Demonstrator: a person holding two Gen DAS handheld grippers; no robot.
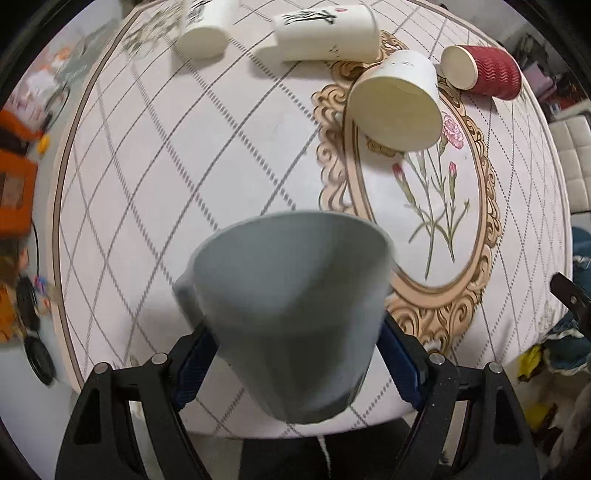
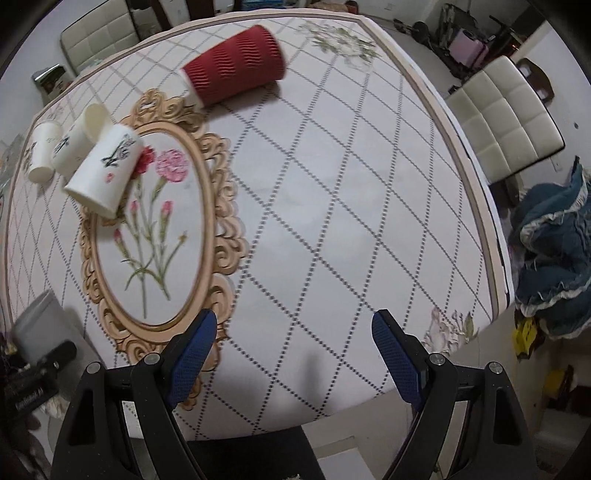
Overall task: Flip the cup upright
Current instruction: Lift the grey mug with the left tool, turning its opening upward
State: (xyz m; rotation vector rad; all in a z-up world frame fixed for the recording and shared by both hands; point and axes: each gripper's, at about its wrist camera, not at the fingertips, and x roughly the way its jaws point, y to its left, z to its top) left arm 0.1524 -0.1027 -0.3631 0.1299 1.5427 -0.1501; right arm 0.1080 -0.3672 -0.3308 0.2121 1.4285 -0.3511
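Note:
My left gripper [image 1: 295,354] is shut on a grey cup [image 1: 291,314] and holds it above the near part of the table, wide rim pointing away from the camera. The same grey cup [image 2: 40,325] shows at the far left of the right wrist view, with the left gripper below it. My right gripper [image 2: 291,350] is open and empty above the table's near edge. A white paper cup [image 1: 399,99] lies on its side on the floral oval; it also shows in the right wrist view [image 2: 105,170].
A red ribbed cup [image 1: 484,72] [image 2: 232,66] lies on its side at the back. Two more white printed cups [image 1: 325,31] [image 1: 203,29] lie at the far side. The patterned tablecloth [image 2: 332,206] covers the table. A padded chair [image 2: 506,114] and blue cloth [image 2: 550,258] stand to the right.

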